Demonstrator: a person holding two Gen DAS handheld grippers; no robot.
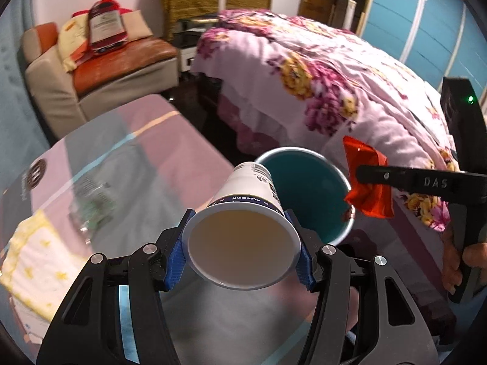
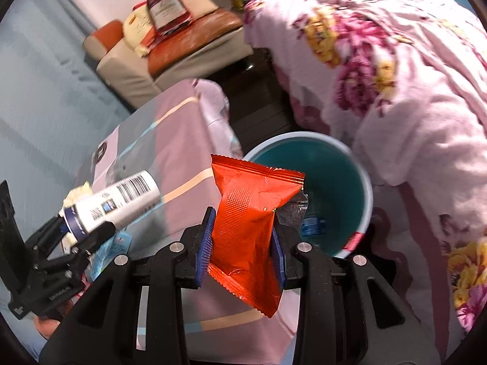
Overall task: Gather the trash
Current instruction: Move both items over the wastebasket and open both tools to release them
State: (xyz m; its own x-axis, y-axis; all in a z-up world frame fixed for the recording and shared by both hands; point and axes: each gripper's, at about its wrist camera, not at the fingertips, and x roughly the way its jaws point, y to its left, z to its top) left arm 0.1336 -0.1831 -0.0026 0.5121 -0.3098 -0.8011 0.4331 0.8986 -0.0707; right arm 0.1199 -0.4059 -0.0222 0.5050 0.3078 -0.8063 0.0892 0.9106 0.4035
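Trash was in both grippers. The left gripper (image 1: pixel 242 245) squeezed a white paper cup (image 1: pixel 243 228) near its rim, with the open end facing back toward the camera, so its bottom pointed at the teal bin (image 1: pixel 307 188). The right gripper (image 2: pixel 242 243) pinched a red snack wrapper (image 2: pixel 248 228) between its blue pads (image 2: pixel 204 245), holding it upright near the bin's rim. The bin stood on the floor between the table (image 2: pixel 182 133) and the bed (image 2: pixel 411 76), likely so both pieces could drop straight in.

"DAS" stood in raised letters on the right gripper (image 1: pixel 362 175). The paper cup (image 1: pixel 243 213) carried a barcode and small print too blurred to read.
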